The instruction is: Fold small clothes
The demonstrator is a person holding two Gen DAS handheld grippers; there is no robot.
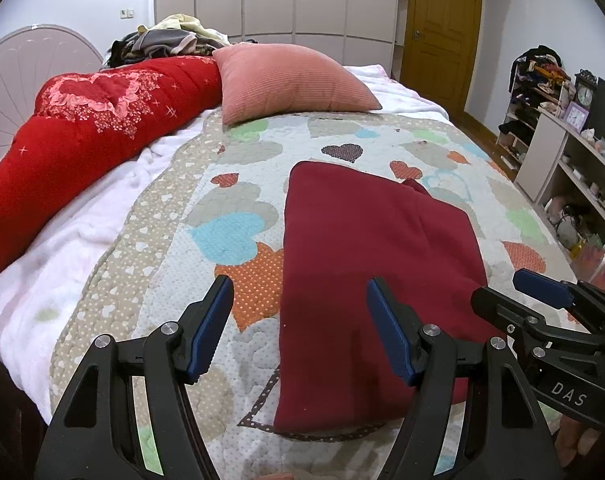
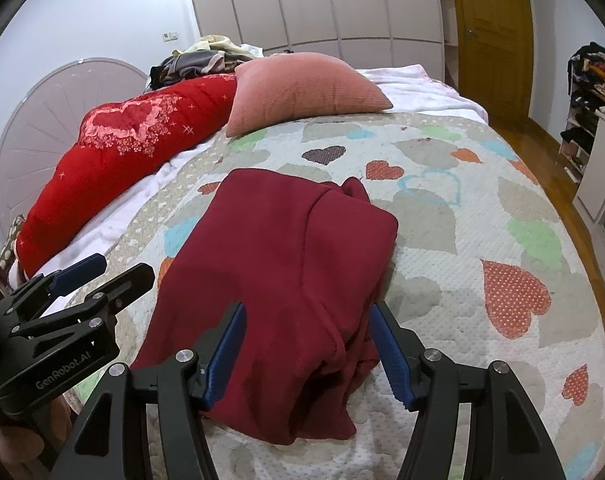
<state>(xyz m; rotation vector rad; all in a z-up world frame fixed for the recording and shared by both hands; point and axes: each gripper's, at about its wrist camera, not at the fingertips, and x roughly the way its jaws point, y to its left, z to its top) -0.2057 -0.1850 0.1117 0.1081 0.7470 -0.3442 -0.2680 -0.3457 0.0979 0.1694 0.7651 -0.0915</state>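
Your dark red garment, a soft matte knit folded into a rough rectangle, lies on the quilted heart-patterned bedspread. Your left gripper hangs open and empty at its 9 o'clock edge. Your right gripper is spread above its 5 o'clock corner, pads clear of the cloth. Only the right view shows that corner's rumpled, bunched folds; the left view shows a flat surface. A ribbed pink cushion sits at 12 o'clock.

Soft, even indoor light, faint shadows under the gripper fingers, sharp focus throughout, strong fisheye bending, dark vignette at the corners
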